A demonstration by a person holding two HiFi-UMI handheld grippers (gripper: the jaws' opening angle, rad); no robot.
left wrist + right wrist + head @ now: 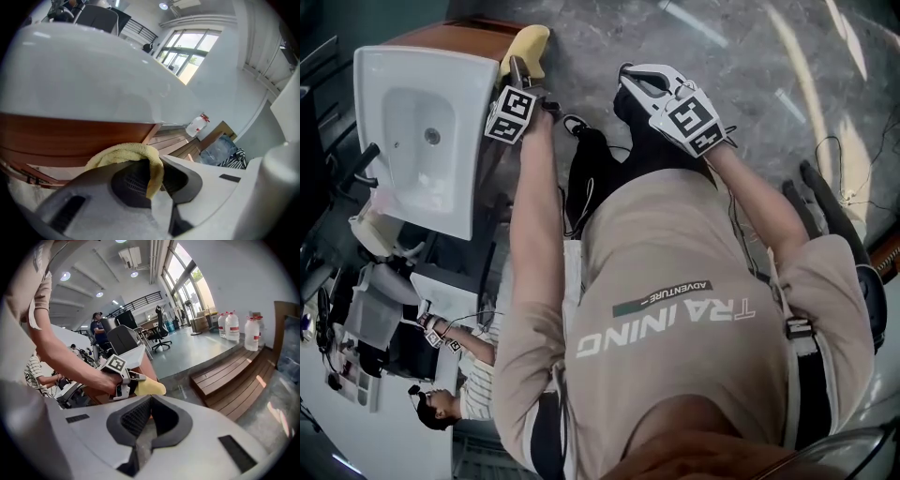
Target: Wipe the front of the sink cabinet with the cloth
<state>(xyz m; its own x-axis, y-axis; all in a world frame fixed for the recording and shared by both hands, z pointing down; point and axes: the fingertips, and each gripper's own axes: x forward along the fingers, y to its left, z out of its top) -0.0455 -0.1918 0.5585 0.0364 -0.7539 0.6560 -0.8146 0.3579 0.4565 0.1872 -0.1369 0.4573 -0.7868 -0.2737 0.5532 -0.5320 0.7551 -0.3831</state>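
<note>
The white sink (422, 131) sits on a brown wooden cabinet (459, 37) at the upper left of the head view. My left gripper (521, 73) is shut on a yellow cloth (528, 47) and holds it at the cabinet's edge. In the left gripper view the cloth (126, 152) bulges from the jaws of the left gripper (152, 171), just under the sink rim (84, 79) and against the cabinet front (70, 136). My right gripper (630, 80) hangs off to the right, away from the cabinet. Seen from its own camera, the right gripper (151, 401) is shut on nothing and faces the cloth (149, 387).
Grey stone floor lies below, and low wooden steps (234, 380) carry water bottles (234, 326). A seated person (450, 394) works at a desk past the sink. Another person (98, 326) stands by office chairs (161, 331). A cable runs over the floor (853, 159).
</note>
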